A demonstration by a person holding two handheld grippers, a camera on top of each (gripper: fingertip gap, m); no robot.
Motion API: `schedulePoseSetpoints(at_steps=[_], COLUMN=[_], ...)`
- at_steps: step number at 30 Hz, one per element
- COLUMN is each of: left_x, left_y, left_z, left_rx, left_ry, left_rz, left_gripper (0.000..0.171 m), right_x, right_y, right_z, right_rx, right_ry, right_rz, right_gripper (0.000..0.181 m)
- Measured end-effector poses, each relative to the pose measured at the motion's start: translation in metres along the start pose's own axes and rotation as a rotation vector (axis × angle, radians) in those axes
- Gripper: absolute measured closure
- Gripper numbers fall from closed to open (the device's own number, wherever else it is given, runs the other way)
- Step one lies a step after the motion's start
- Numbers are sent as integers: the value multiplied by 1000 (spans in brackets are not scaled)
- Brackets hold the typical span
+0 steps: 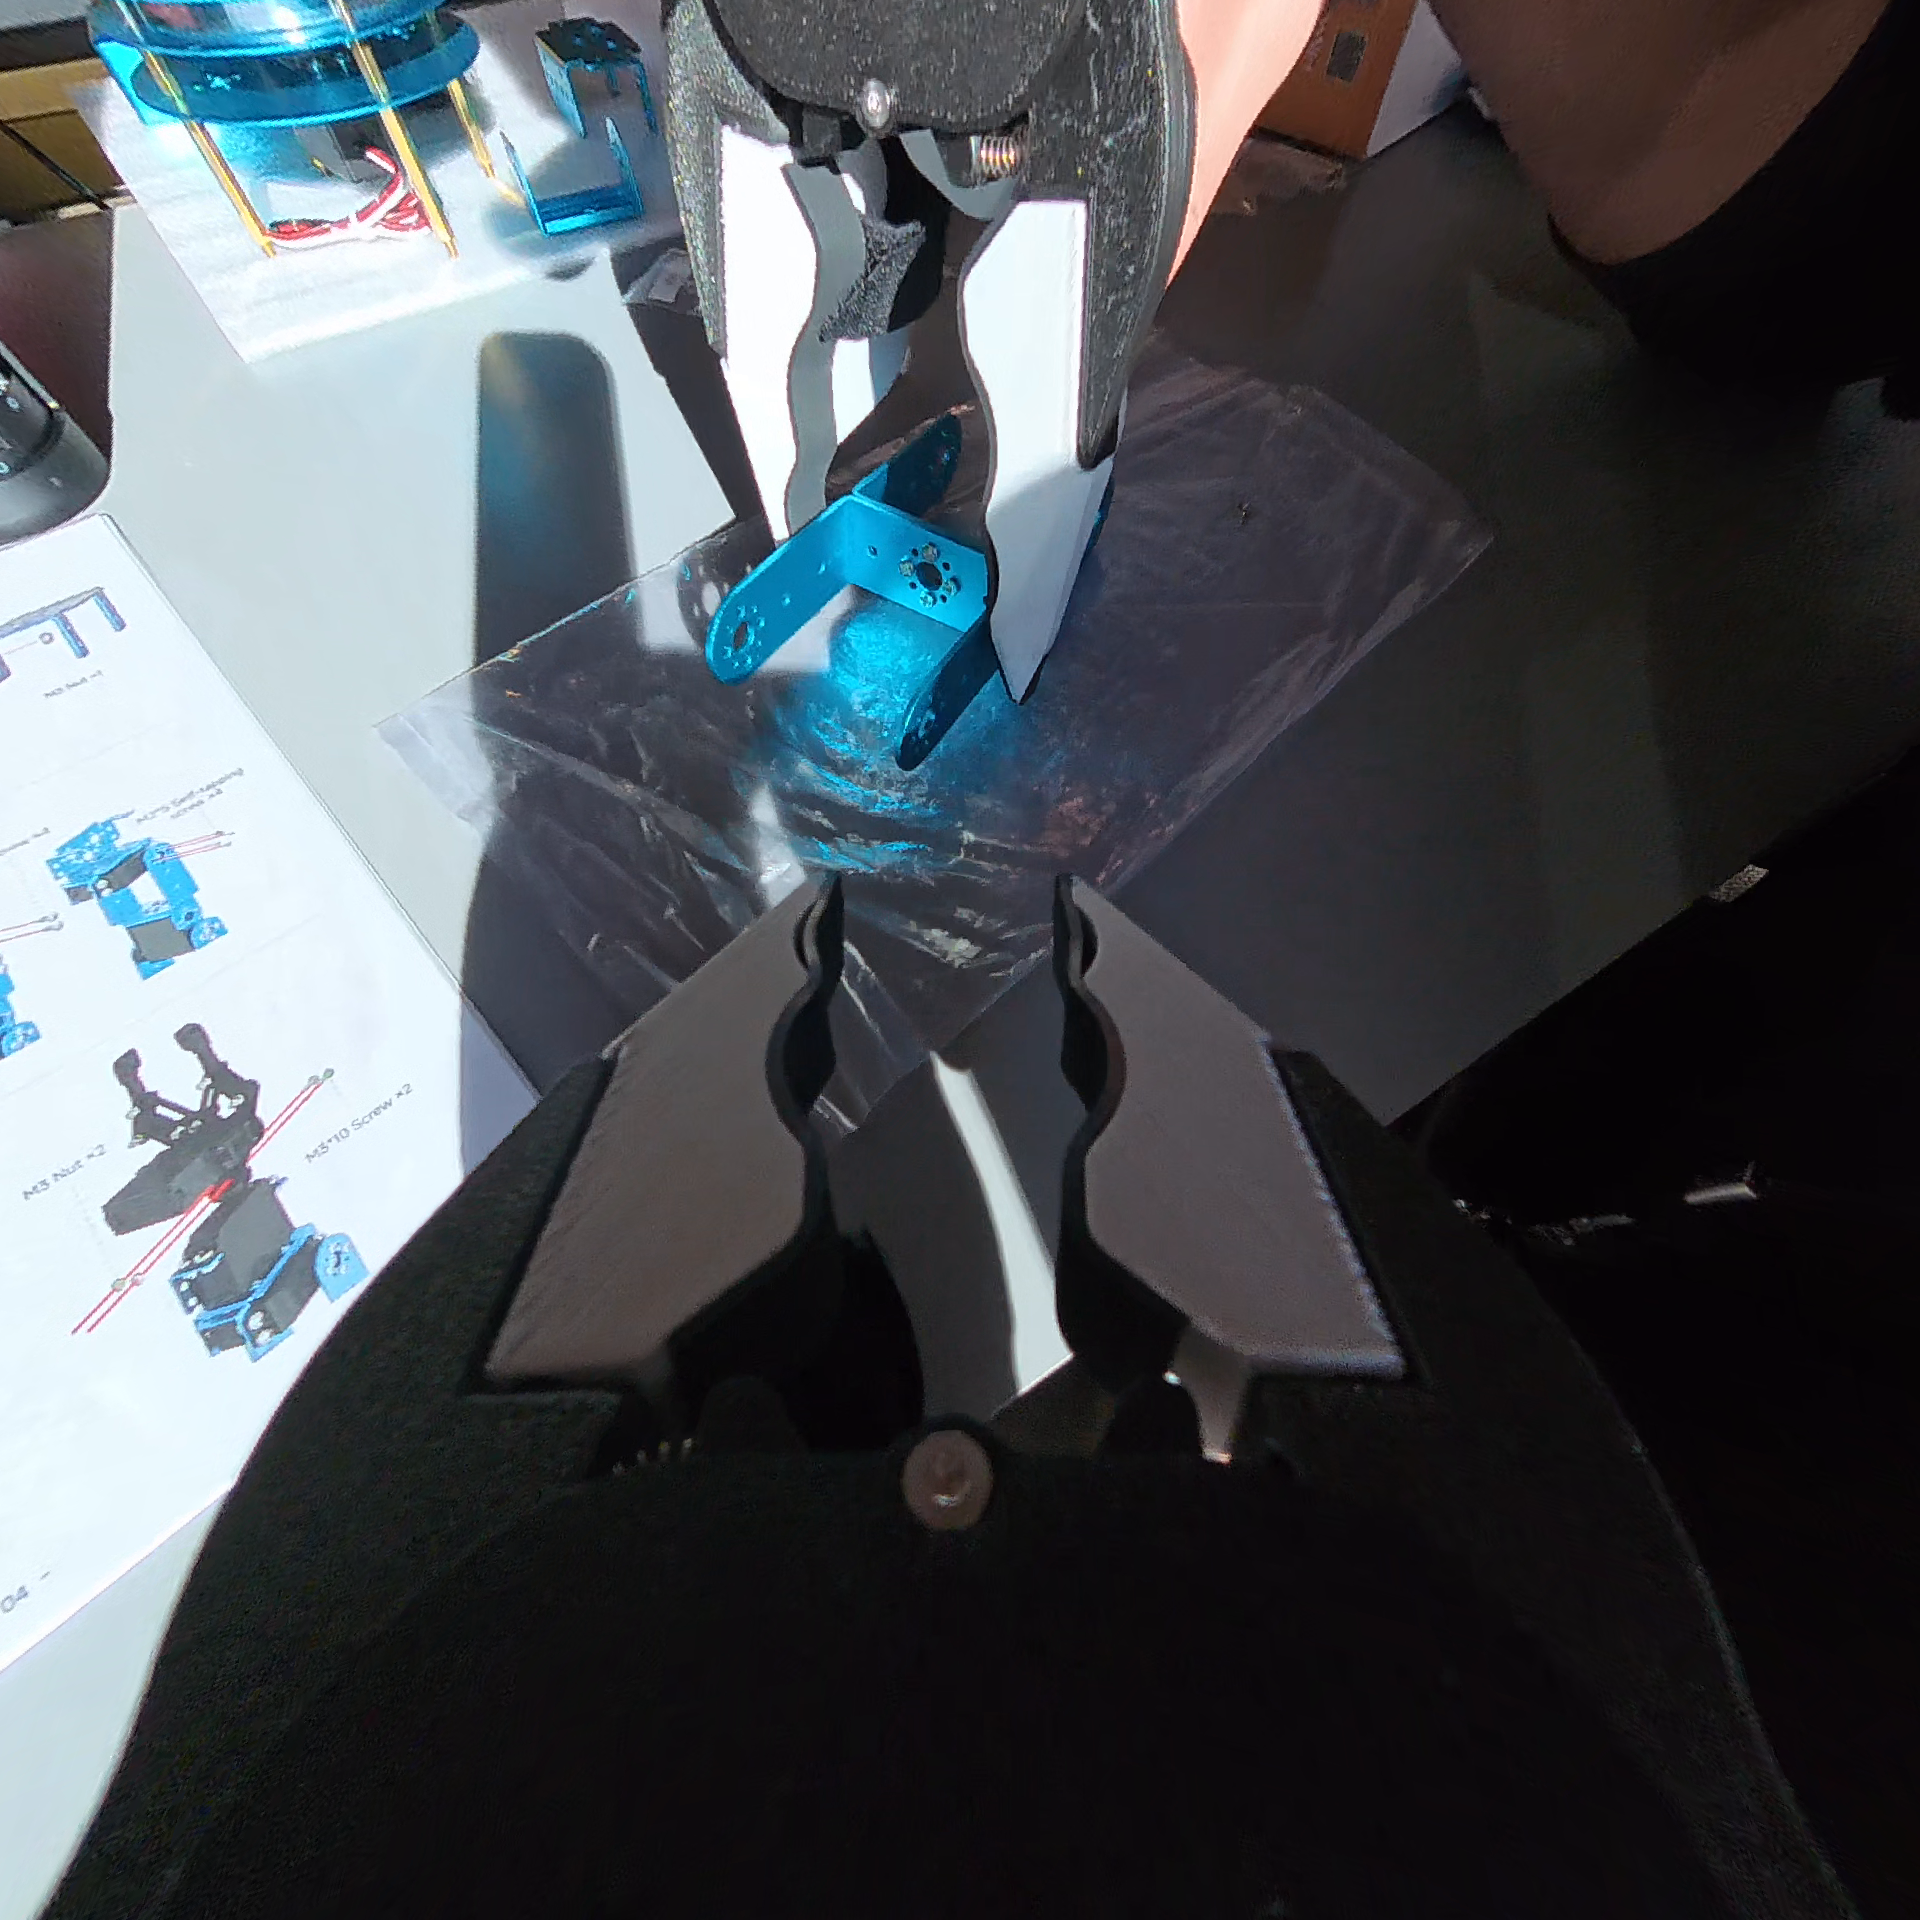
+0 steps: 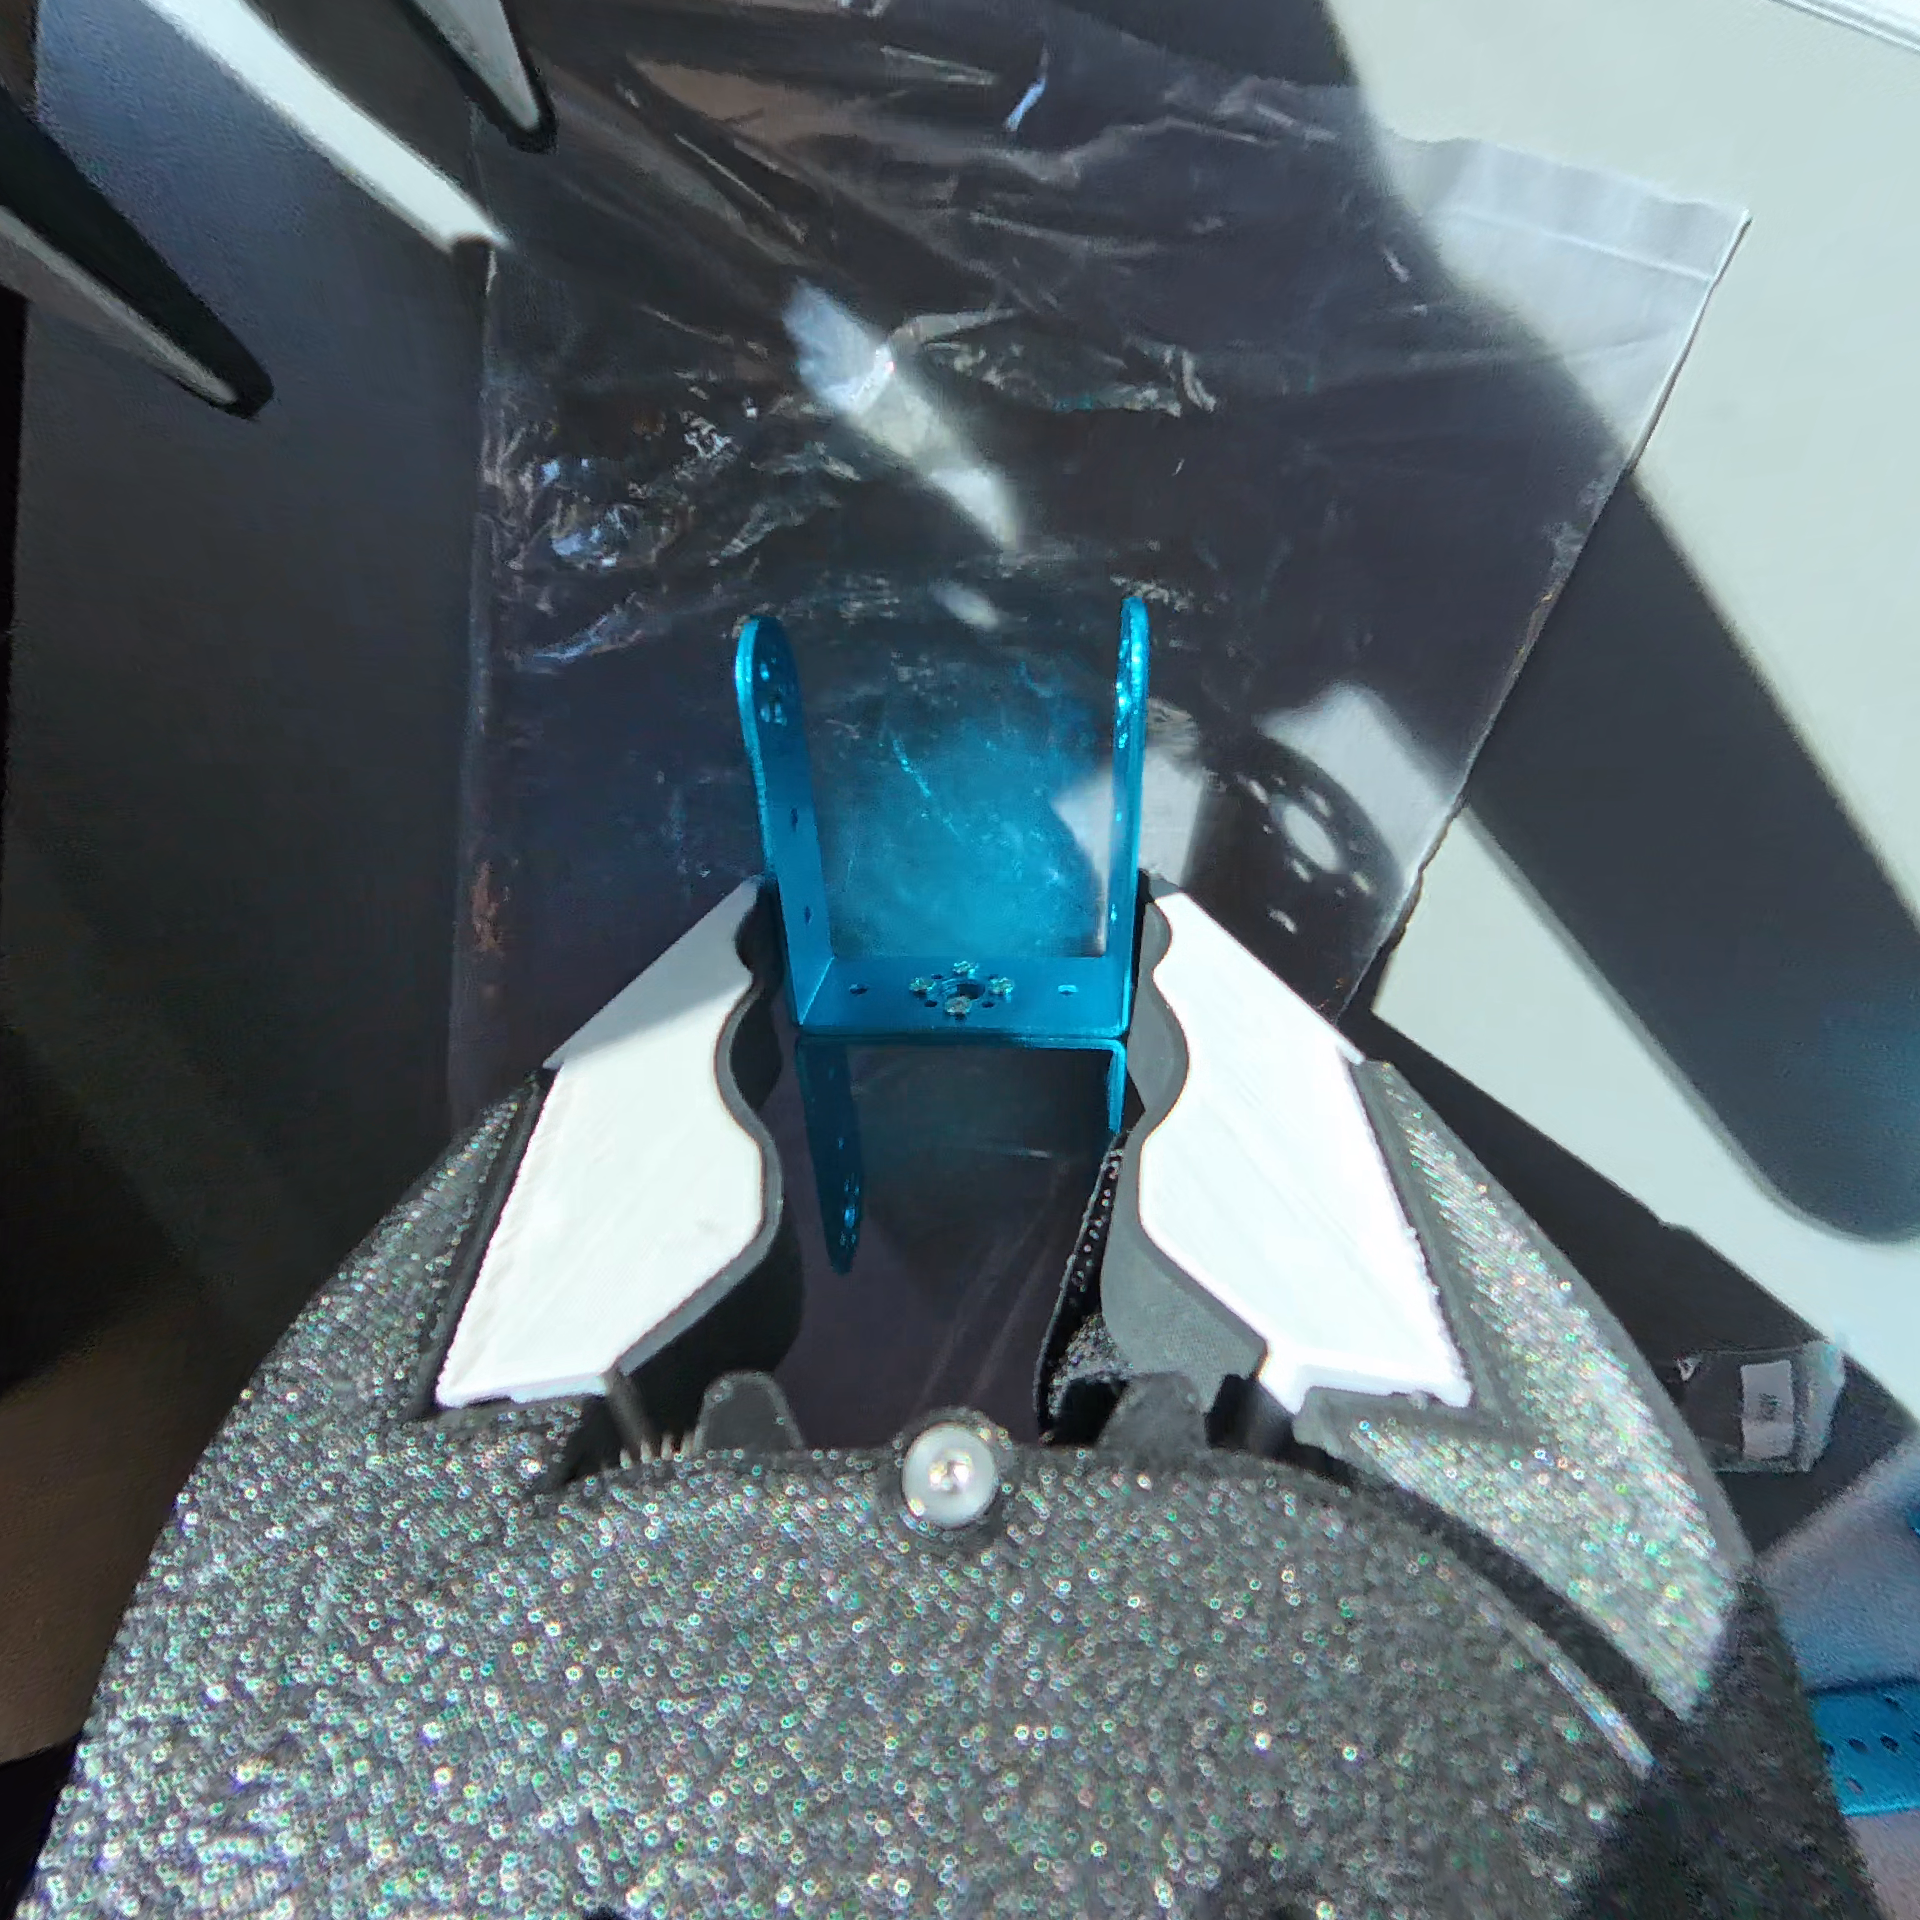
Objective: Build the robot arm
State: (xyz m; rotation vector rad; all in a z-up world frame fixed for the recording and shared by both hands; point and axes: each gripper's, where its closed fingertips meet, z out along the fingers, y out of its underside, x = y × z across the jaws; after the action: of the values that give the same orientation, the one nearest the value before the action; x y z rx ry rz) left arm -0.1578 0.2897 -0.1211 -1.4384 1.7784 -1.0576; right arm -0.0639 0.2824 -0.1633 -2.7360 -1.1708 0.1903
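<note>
White tabletop point(image 1: 312, 447) fills the scene, lit by hard sunlight and crossed by dark shadows. An instruction sheet point(image 1: 156, 935) with printed diagrams lies flat at the left edge of the left wrist view. At the far end of the table, a blue round-plate assembly point(image 1: 281, 94) on gold posts stands on a white foam pad point(image 1: 343, 301), with a second blue bracket point(image 1: 587, 145) just beside it.

A clear plastic bag point(image 1: 1195, 665) lies flat on the tabletop between the two grippers. It is wrinkled and reflects blue light.

The right gripper point(image 2: 951, 904), with a glittery grey body and white fingers point(image 2: 1257, 1143), reaches down over the bag. Its jaws are closed against both outer sides of a blue U-shaped metal bracket point(image 2: 951, 987) and grip it at the base plate. The bracket arms point away from the gripper body, toward the bag. In the left wrist view the bracket point(image 1: 883, 566) is held just above the bag; contact with the bag cannot be confirmed.

The left gripper point(image 1: 945, 914), with a black body and grey fingers point(image 1: 665, 1195), hovers over the near edge of the bag. Its jaws stand partly open with a clear gap between them and hold nothing. It is near the bracket but apart from it.
</note>
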Motion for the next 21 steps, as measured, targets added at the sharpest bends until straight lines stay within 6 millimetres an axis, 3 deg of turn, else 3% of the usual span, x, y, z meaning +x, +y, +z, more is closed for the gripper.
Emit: schedulePoseSetpoints(at_steps=[3,5,7,9,11,13,17,21], left_x=[-2,-1,-1,-2,-3,-1,4,12], left_y=[2,2,1,0,1,2,-6,-19], left_z=[1,1,1,1,3,7,23,45], left_rx=[-4,-5,0,9,3,-10,-26,-50], left_ry=[-9,-3,-3,-10,-12,-6,-3,32], left_rz=[8,6,11,16,24,45,132,167], left_gripper=[132,132,133,133,133,133,133,131], right_x=[0,1,4,5,6,-6,-32,-51], right_y=[-2,-5,-3,3,20,44,93,121], right_z=[0,-1,-11,-31,-50,-59,-49,-36], right_rx=[10,56,107,205,277,313,265,217], right_ry=[-3,0,31,64,102,86,64,64], right_rz=[11,17,44,70,127,173,213,173], right_gripper=[115,101,94,102,120,134,145,147])
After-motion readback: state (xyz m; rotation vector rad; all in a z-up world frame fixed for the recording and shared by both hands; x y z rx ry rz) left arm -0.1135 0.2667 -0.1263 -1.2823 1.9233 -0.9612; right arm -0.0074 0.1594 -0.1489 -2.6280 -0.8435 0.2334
